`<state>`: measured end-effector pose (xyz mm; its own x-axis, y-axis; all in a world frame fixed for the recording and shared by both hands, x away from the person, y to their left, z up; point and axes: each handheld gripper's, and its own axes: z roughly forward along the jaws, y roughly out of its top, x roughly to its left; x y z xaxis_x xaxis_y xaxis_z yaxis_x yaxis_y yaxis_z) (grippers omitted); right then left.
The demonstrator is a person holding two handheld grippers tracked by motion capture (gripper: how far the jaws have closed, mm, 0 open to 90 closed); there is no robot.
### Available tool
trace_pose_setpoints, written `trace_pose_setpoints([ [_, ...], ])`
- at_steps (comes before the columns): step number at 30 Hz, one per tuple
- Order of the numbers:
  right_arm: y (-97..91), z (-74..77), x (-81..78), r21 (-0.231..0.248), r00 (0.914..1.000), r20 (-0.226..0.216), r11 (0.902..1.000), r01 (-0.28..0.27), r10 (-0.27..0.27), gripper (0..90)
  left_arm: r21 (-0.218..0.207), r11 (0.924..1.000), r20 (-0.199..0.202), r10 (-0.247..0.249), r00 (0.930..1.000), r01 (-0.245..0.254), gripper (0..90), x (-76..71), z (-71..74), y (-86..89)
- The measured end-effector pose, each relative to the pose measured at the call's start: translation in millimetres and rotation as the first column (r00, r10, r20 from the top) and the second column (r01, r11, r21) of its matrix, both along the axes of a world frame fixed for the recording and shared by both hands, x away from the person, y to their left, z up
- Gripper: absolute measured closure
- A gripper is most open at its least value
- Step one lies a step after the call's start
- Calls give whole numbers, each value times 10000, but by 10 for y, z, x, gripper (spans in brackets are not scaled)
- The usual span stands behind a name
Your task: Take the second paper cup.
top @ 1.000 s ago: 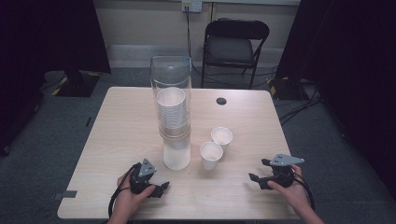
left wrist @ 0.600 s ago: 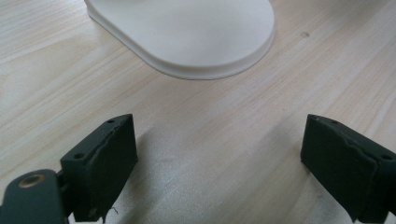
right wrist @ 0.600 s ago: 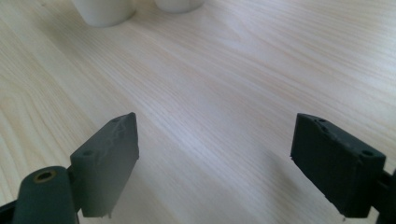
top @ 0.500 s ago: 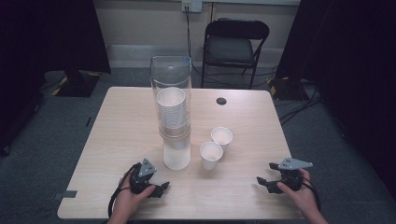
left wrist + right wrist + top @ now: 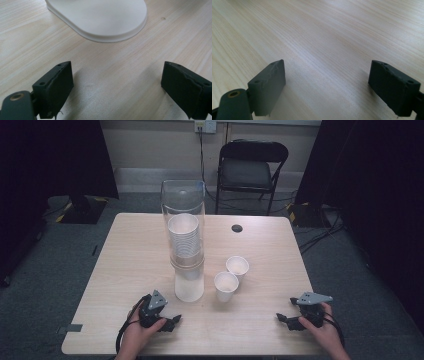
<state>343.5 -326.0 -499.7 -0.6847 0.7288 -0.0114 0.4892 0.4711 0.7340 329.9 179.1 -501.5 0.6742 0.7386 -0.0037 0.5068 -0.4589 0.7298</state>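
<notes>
A tall clear tube dispenser (image 5: 183,220) holding a stack of white paper cups (image 5: 184,240) stands mid-table on a white base (image 5: 189,289). Two loose white cups stand to its right, one nearer (image 5: 225,286) and one farther (image 5: 237,267). My left gripper (image 5: 171,322) rests open on the table just in front of the base, whose rounded white edge (image 5: 100,17) lies ahead of its jaws. My right gripper (image 5: 285,320) rests open on bare wood near the front right corner, nothing between its jaws.
The light wooden table (image 5: 135,250) has a small black round disc (image 5: 237,228) near its far edge. A black folding chair (image 5: 253,170) stands behind the table. Cables trail on the grey floor at the right.
My right gripper has slid a little to the right and toward the front edge. The left gripper and the cups have stayed put.
</notes>
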Motion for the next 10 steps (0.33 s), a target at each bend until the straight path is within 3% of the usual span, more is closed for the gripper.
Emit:
trace_pose_setpoints([
  [10,-11,-1,13,14,9998,-15,9998,-173,173,137,18,10000,8,-22,10000,22,102,1,1,1],
])
